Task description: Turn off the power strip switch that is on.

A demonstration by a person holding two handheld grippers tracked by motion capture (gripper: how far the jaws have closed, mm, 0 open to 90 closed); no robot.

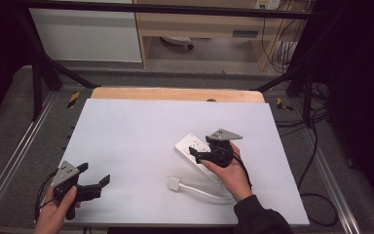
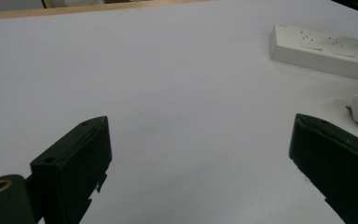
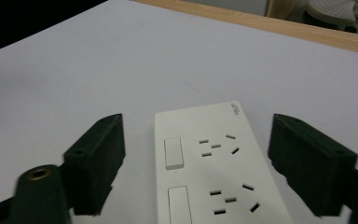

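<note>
right gripper (image 3: 196,163): jaws spread, straddling the power strip (image 3: 214,172), pads clear of its sides.
left gripper (image 1: 93,181): spread wide, empty, resting near table (image 1: 141,126) edge.
strip location: flat, right of centre; plug (image 1: 174,183) just beside.
risk: close off-centre and the strip skews or slides; the cord may drag.

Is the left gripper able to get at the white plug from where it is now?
Probably yes: the left gripper is open, and bare table lies between it and the white plug.
</note>
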